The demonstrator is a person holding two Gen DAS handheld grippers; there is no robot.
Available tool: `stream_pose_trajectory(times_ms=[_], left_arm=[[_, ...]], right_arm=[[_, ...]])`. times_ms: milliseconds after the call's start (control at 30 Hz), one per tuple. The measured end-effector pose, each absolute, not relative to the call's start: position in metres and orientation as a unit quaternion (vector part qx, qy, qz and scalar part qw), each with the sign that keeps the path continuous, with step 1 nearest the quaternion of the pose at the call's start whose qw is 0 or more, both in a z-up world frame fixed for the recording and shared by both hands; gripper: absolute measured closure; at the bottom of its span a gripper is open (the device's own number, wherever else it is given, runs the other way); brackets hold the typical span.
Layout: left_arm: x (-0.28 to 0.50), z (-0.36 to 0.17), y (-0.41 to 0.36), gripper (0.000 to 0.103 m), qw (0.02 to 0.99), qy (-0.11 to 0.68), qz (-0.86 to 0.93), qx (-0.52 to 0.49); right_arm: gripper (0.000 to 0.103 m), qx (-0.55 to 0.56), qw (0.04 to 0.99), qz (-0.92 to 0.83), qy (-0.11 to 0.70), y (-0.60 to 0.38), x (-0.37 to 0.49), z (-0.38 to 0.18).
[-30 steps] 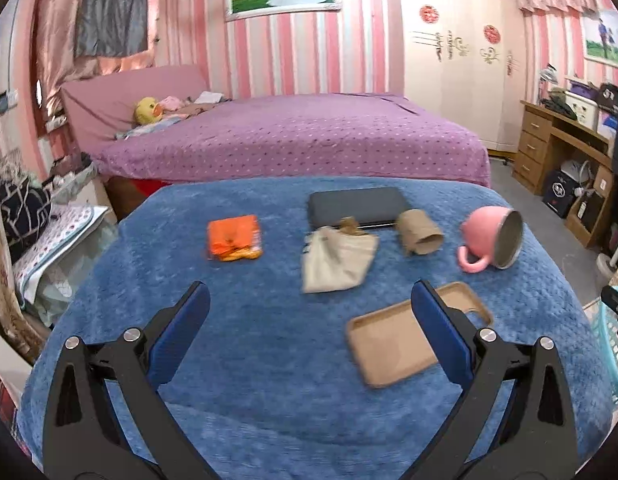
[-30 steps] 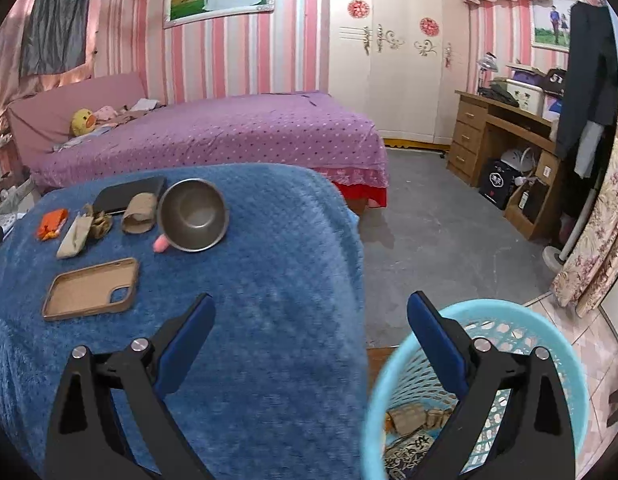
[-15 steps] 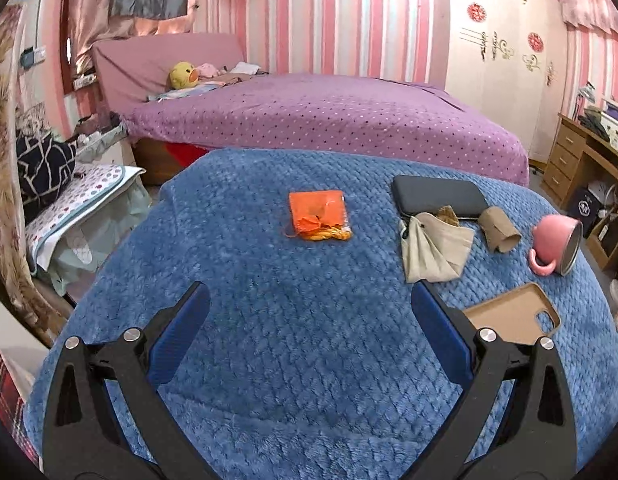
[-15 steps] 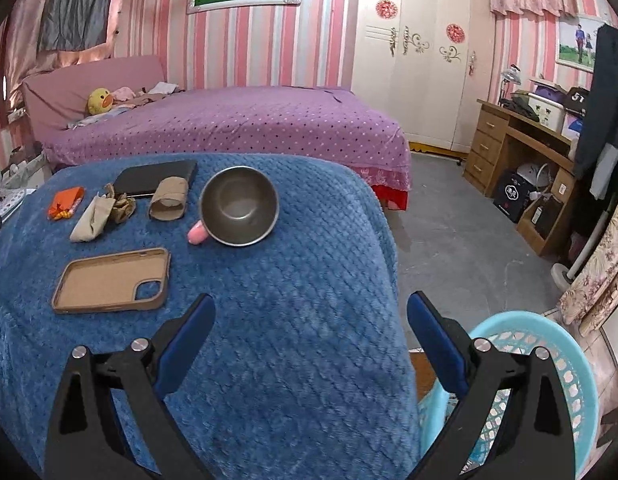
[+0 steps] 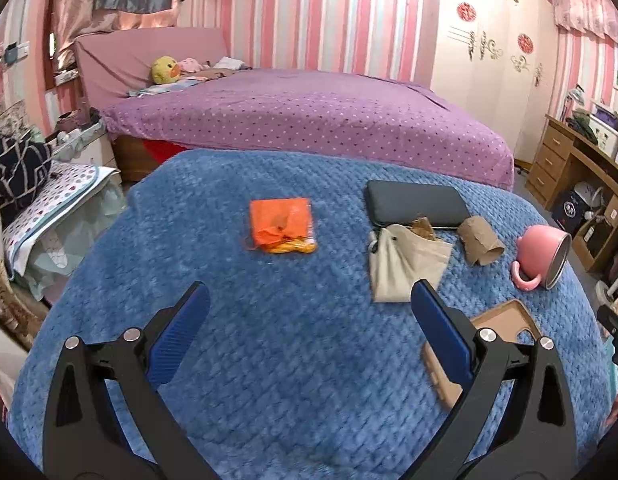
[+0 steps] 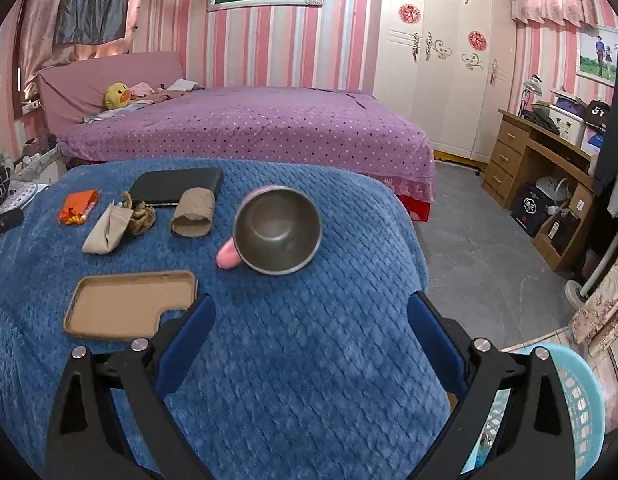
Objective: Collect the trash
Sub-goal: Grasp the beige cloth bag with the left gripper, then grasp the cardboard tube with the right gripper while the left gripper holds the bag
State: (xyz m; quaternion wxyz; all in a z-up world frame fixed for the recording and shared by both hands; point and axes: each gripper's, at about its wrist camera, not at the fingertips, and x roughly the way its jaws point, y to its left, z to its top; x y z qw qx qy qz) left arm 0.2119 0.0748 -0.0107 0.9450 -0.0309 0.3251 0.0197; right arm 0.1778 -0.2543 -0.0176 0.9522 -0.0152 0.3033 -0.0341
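An orange snack wrapper [image 5: 281, 222] lies on the blue blanket [image 5: 293, 344], ahead of my open, empty left gripper [image 5: 309, 308]. To its right lie a beige cloth pouch [image 5: 401, 264] with a crumpled brown scrap [image 5: 424, 227], and a cardboard tube [image 5: 479, 240]. In the right wrist view I see the wrapper [image 6: 77, 207], pouch [image 6: 107, 229], scrap [image 6: 141, 216] and tube [image 6: 193, 213] at far left. My right gripper [image 6: 311, 320] is open and empty over the blanket's right part. A light blue trash basket [image 6: 577, 404] stands on the floor at lower right.
A pink mug [image 6: 275, 234] lies on its side. A tan phone case [image 6: 129, 304] and a dark flat case [image 6: 177, 186] lie on the blanket. A purple bed [image 6: 245, 128] stands behind; a wooden desk [image 6: 541, 152] is at right.
My left gripper has swung left, so the orange wrapper now sits ahead of it. My right gripper has turned left from the basket toward the blanket and mug.
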Motion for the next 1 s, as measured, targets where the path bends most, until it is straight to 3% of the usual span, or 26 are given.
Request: stream_pose_trajectory(times_ms=[200, 433, 500, 633, 700, 833, 1000], left_arm=[[0.236, -0.022, 0.047, 0.008, 0.939, 0.344, -0.005, -0.021], [0.271, -0.051, 0.017, 0.017, 0.925, 0.380, -0.017, -0.020], [0.280, -0.057, 0.015, 0.025, 0.921, 0.387, -0.025, -0.032], [0.300, -0.077, 0.015, 0.066, 0.901, 0.425, -0.049, -0.064], [0.300, -0.080, 0.012, 0.067, 0.903, 0.424, -0.047, -0.057], [0.294, -0.076, 0.008, 0.087, 0.907, 0.417, -0.047, -0.029], [0.278, -0.067, 0.032, 0.089, 0.908, 0.414, -0.039, -0.043]], right_arm=[[0.009, -0.027, 0.950, -0.022, 0.310, -0.250, 0.190, -0.024], [0.009, -0.039, 0.942, -0.023, 0.333, -0.257, 0.196, -0.043], [0.009, -0.037, 0.940, -0.024, 0.337, -0.261, 0.197, -0.045], [0.009, -0.037, 0.937, -0.024, 0.345, -0.263, 0.201, -0.051], [0.009, -0.037, 0.936, -0.022, 0.348, -0.261, 0.203, -0.053], [0.009, -0.035, 0.938, -0.014, 0.344, -0.252, 0.202, -0.050], [0.009, -0.023, 0.941, 0.017, 0.336, -0.235, 0.205, -0.041]])
